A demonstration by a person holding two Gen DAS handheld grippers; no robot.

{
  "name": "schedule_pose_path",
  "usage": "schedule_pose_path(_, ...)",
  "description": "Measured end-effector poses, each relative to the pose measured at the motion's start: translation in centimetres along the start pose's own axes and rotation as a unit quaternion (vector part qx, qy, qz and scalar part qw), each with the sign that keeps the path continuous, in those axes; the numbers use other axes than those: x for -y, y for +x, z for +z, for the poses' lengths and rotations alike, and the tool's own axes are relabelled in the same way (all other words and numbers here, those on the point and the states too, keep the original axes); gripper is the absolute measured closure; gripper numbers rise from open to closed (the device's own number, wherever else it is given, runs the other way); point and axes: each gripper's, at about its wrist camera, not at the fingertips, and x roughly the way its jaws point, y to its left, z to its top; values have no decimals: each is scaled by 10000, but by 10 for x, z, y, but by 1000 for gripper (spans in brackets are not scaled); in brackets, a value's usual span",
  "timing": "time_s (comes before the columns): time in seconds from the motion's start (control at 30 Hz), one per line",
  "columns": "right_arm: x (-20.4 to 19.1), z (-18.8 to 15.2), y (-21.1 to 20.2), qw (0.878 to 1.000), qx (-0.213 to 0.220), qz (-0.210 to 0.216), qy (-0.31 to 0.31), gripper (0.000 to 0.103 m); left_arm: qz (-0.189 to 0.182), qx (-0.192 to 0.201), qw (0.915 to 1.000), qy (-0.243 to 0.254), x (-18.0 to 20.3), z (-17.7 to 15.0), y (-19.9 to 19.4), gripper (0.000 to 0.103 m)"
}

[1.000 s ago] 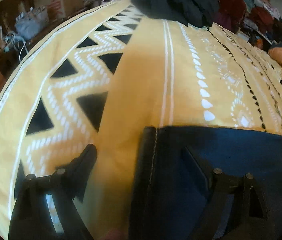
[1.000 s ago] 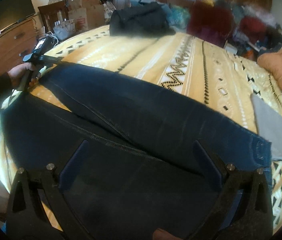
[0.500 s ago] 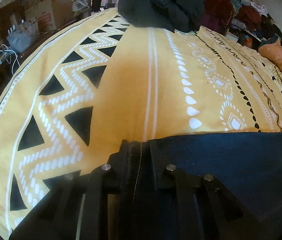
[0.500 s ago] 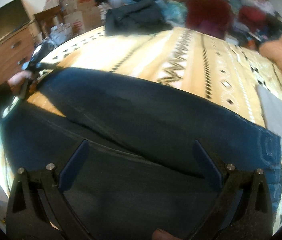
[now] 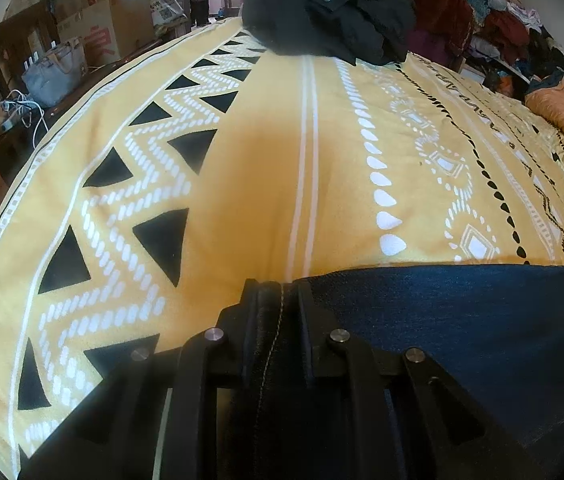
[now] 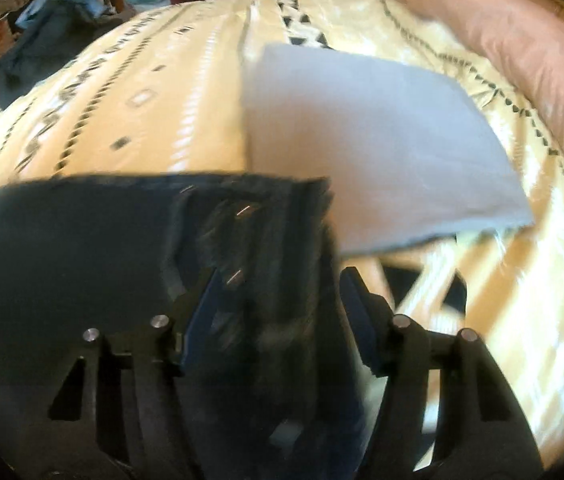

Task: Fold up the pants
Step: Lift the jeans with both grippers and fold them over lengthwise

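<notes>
We see the jeans (image 5: pixel 462 320) lying across the near edge of the yellow bedspread (image 5: pixel 261 160), at six o'clock in both views. Our left tongs (image 5: pixel 277 300) are clamped tight on the stitched hem. Our right tongs (image 6: pixel 273 280) have just been closing, with the frayed end of the jeans between them; the blur hides whether they pinch it. A grey cloth (image 6: pixel 362 128) lies at one o'clock.

Two wrist views, close over a bed (image 5: pixel 241 168).
Each looks steeply down along its fingers; both share the bedspread and jeans (image 5: pixel 462 320).
</notes>
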Motion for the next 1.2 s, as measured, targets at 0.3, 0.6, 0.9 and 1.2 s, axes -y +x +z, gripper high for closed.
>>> schedule_pose_path(0.3, 17, 25, 59, 9984, -378, 416, -39, 41, 156, -25, 9999, 32, 4, 1, 1, 85)
schedule_pose_path(0.6, 25, 23, 18, 9900, 156, 1374, 270, 92, 249, 697, 9971, -166, 11, 2, -40, 90)
schedule_pose_path(0.9, 37, -54, -125, 9756, 1051, 1872, 455, 92, -535, 2092, 9752, -487, 1, -44, -201, 90)
schedule_pose_path(1.2, 39, -176, -144, 9871, 53, 1526, 485, 92, -552, 1494, 9849, -679, -36, -200, -270, 89)
